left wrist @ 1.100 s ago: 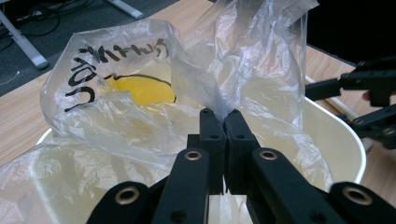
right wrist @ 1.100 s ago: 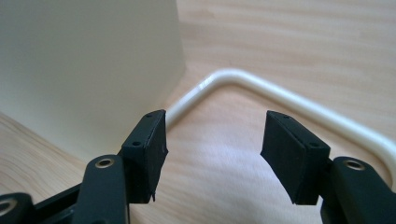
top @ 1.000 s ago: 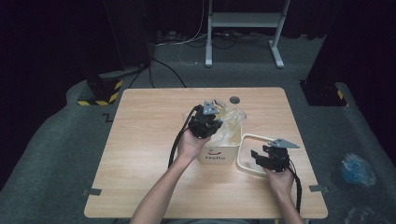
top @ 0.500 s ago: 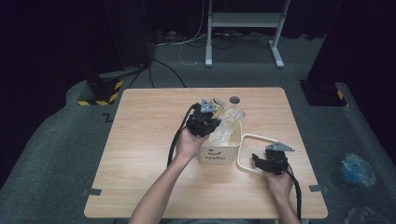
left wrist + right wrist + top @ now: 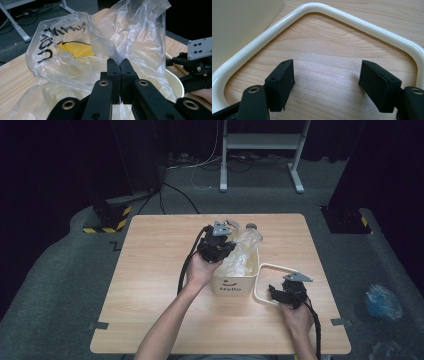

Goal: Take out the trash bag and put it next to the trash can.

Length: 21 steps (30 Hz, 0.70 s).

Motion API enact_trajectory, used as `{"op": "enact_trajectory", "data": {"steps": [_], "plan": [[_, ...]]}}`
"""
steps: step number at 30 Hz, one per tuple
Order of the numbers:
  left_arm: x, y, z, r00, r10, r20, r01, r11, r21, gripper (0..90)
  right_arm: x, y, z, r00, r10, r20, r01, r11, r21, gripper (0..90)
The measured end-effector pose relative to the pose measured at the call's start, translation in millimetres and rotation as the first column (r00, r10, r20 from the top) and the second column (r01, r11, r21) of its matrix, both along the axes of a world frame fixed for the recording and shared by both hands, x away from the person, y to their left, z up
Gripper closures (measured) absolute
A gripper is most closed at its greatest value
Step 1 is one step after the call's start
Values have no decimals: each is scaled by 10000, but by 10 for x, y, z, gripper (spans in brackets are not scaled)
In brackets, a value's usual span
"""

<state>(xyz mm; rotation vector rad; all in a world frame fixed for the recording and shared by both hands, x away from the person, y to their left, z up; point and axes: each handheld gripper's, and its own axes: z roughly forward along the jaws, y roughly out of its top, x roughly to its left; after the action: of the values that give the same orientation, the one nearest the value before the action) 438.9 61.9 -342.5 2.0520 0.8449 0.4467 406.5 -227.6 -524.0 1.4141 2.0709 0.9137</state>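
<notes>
A cream bin (image 5: pixel 232 282) marked "Hello" stands mid-table with a crumpled clear plastic bag (image 5: pixel 242 250) rising out of it. My left gripper (image 5: pixel 225 232) is above the bin's far left side, shut on a fold of the plastic bag (image 5: pixel 75 50), jaws (image 5: pixel 120 65) pinched together on the film. To the bin's right, a cream rounded ring (image 5: pixel 265 267) lies flat on the table. My right gripper (image 5: pixel 282 295) is at the ring's near side. Its jaws have just been opening and now stand open (image 5: pixel 325 75), with bare wood between them inside the ring (image 5: pixel 317 6).
The wooden table (image 5: pixel 160 270) has bare room to the left and along its near edge. A dark round object (image 5: pixel 251 226) lies behind the bag. On the grey floor are a metal stand (image 5: pixel 260 142) at the back and a blue bag (image 5: pixel 382 300) at the right.
Neither hand has visibly shifted. The left gripper keeps its pinch on the bag and the ring lies where it was.
</notes>
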Motion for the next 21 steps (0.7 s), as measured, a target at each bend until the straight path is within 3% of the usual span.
{"op": "enact_trajectory", "data": {"steps": [21], "plan": [[1,95,286,9996,76,284,-68,9996,-273,881,2,-1,0,10000,-53,-18,53,10000,-3,270]]}}
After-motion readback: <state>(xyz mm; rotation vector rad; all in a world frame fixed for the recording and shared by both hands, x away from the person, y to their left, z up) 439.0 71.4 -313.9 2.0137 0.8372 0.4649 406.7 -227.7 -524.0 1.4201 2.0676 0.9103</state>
